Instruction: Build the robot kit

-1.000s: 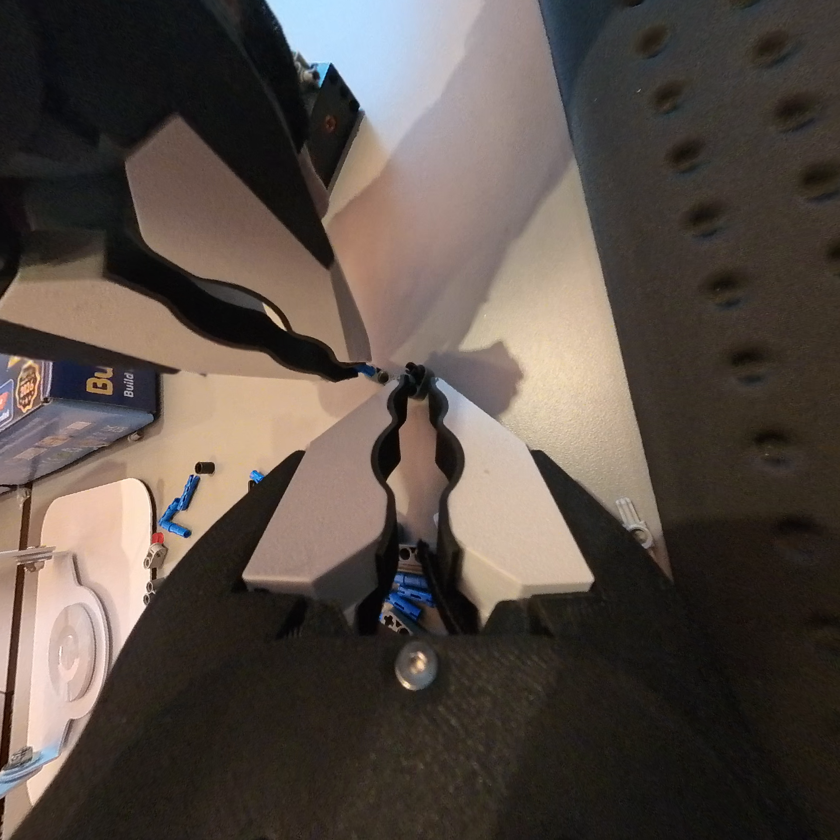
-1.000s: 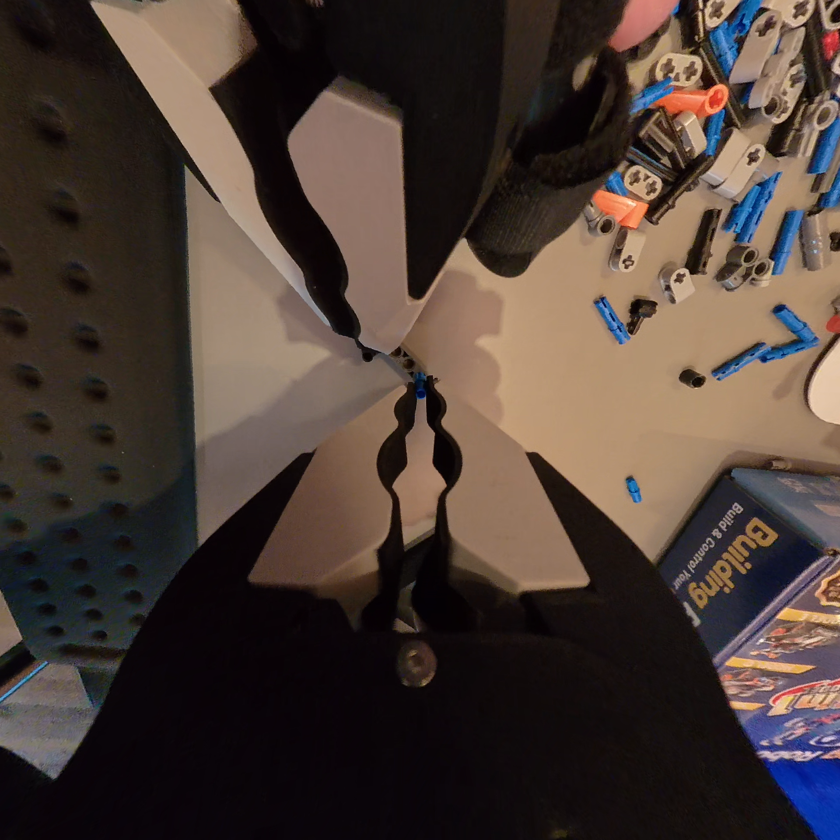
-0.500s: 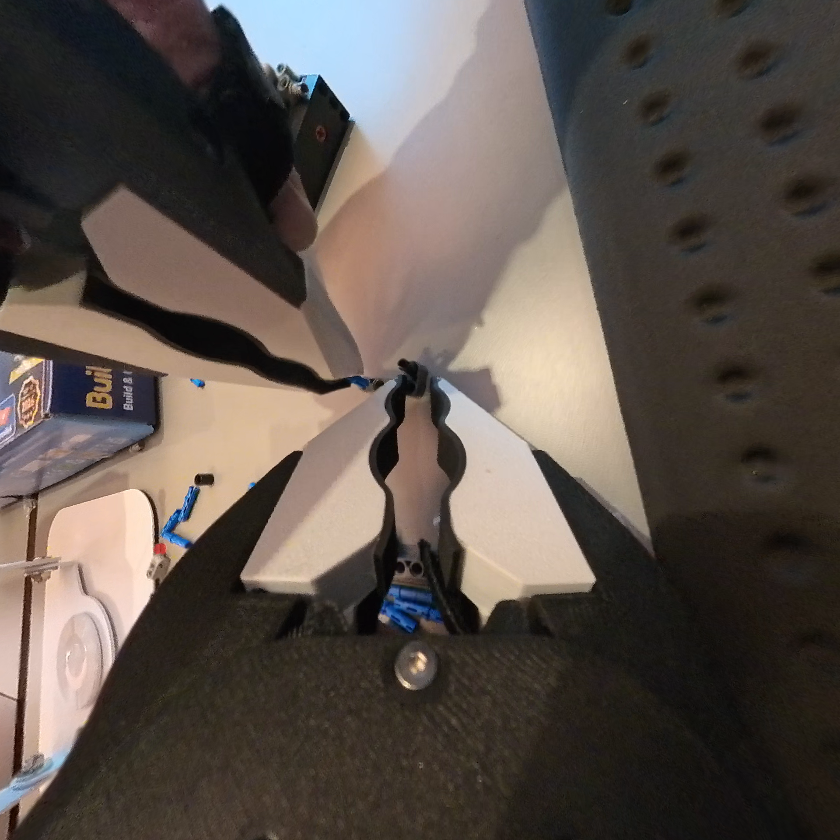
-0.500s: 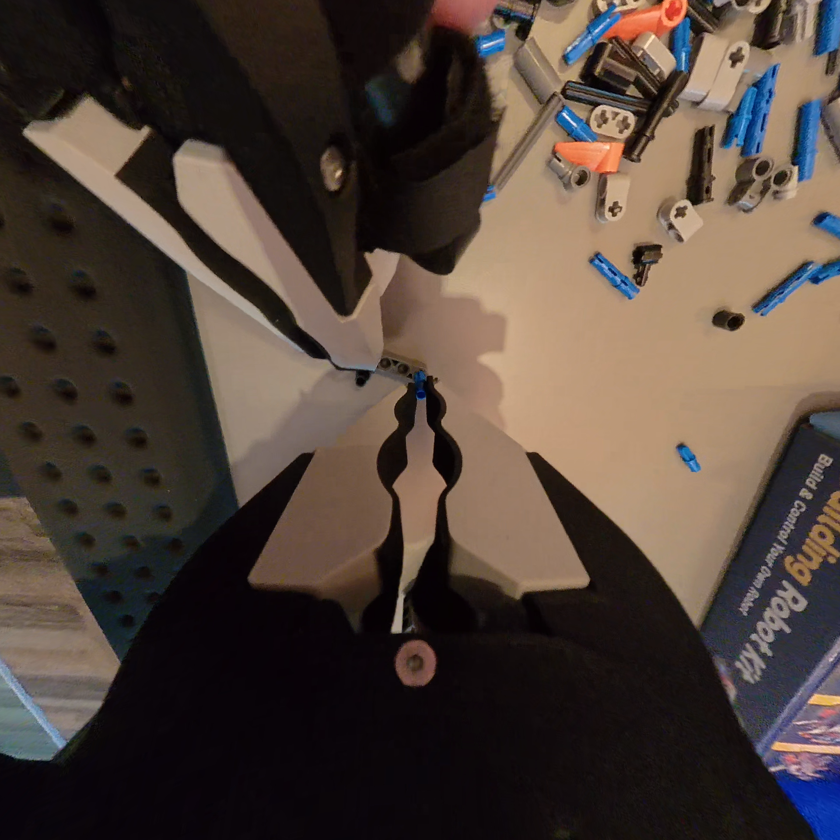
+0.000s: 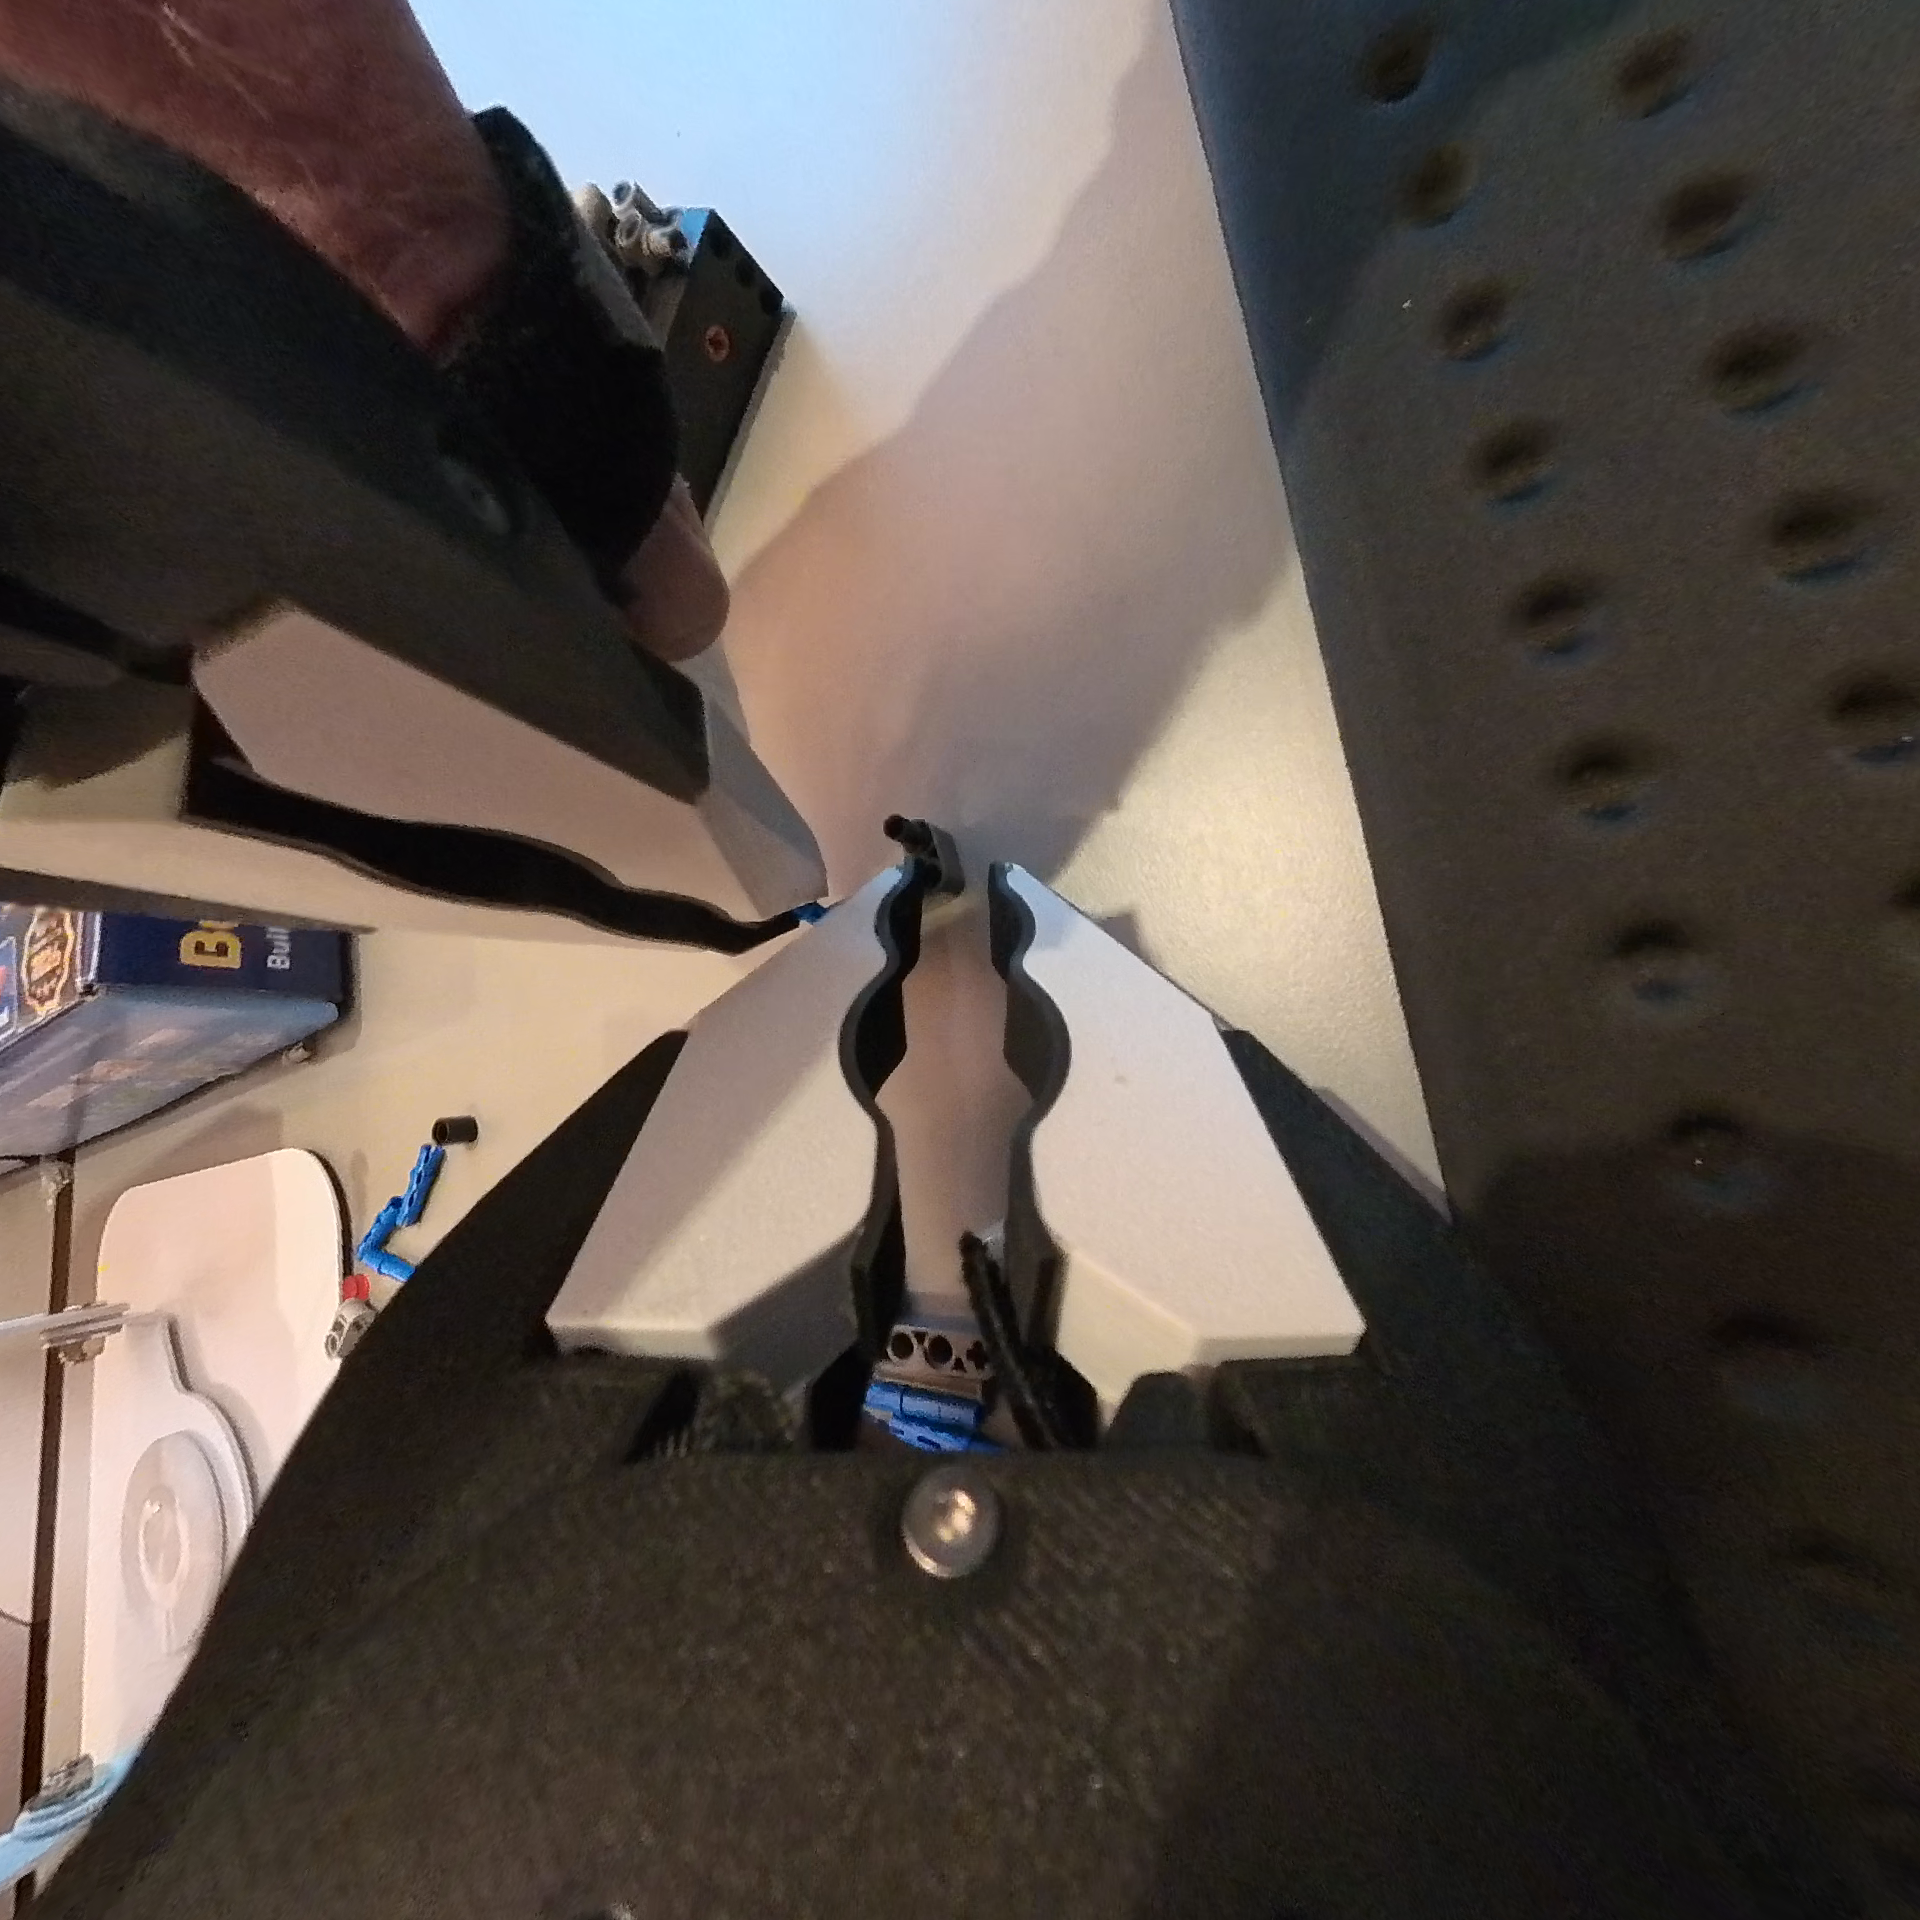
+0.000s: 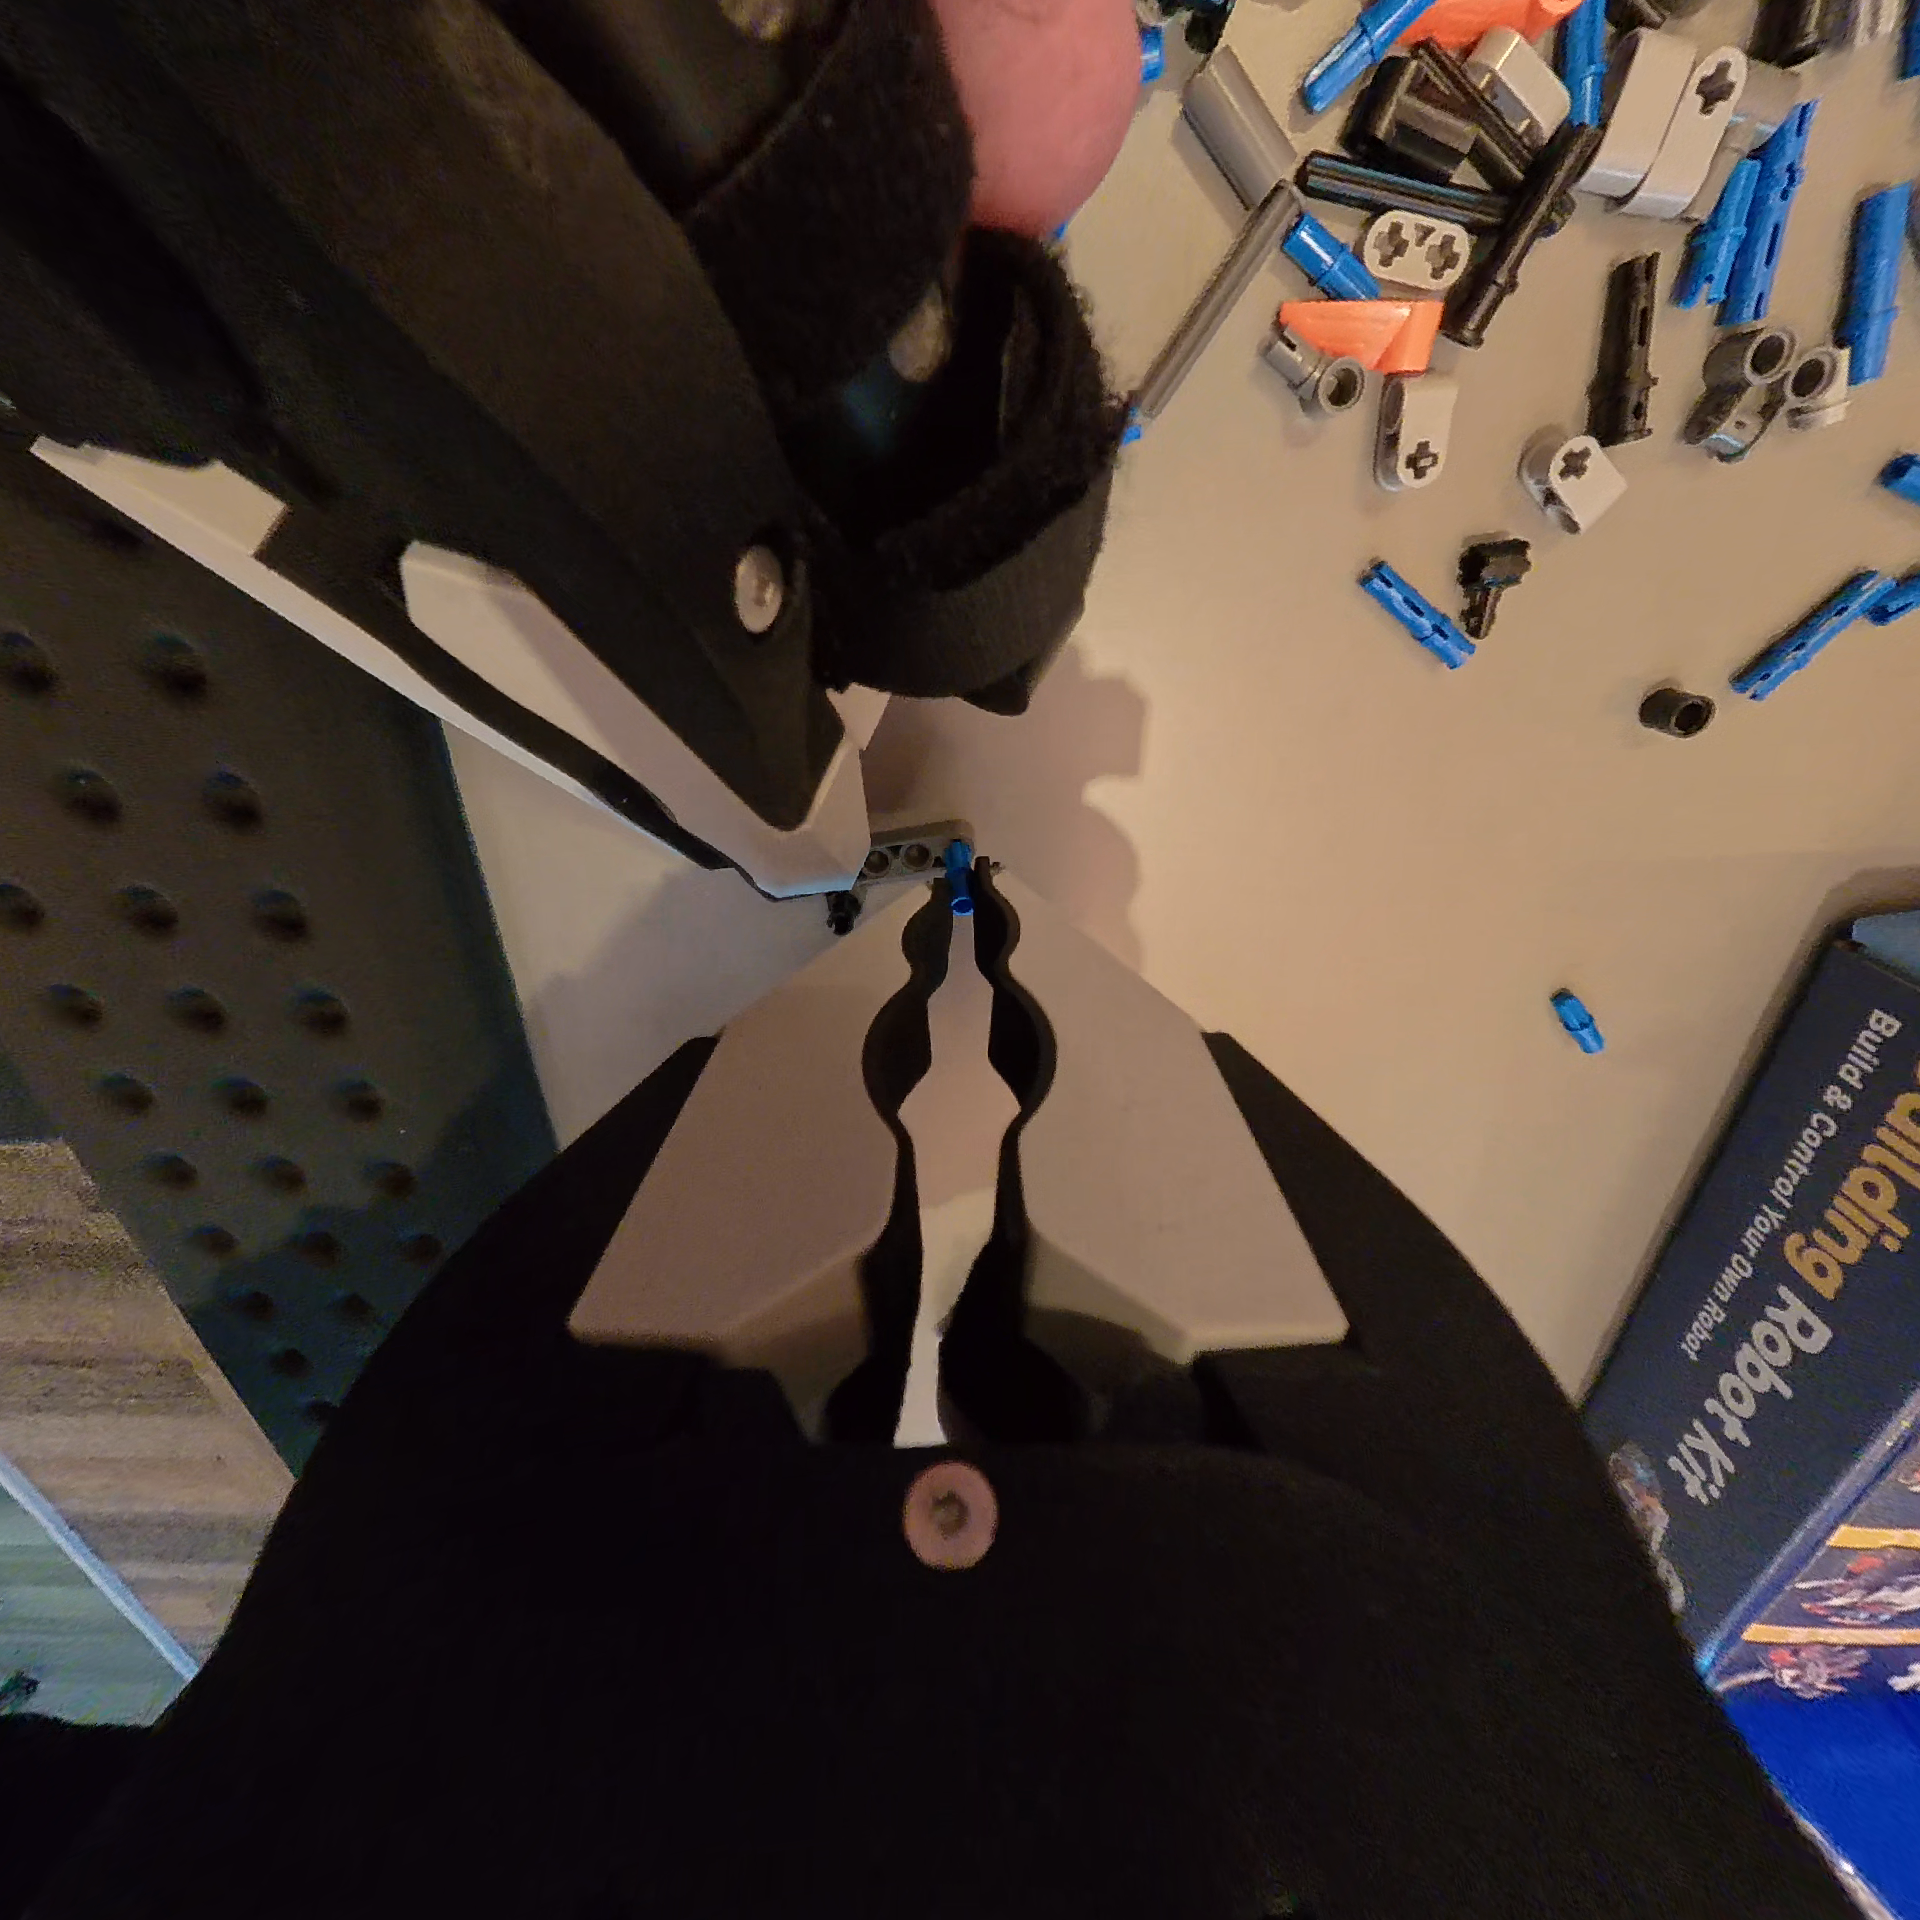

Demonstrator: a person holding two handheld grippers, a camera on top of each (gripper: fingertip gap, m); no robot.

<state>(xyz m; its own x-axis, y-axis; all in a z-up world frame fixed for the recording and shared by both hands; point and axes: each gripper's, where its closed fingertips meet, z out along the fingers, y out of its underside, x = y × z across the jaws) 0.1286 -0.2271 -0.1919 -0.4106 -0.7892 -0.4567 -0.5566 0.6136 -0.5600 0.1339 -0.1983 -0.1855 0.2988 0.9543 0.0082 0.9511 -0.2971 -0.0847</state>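
Heads up, your right gripper (image 6: 961, 902) is pinched shut on the tiny blue pin (image 6: 958, 878) at the grey beam (image 6: 912, 854) your left gripper (image 5: 951, 878) barely grips at 12 o'clock, so any sideways shove could pop it loose.

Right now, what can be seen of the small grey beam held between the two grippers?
The grey beam is a short plastic piece with round holes along its side, lying level above the table. The left hand-held gripper pinches one end. A blue pin, pinched by the right hand-held gripper, meets its other end.
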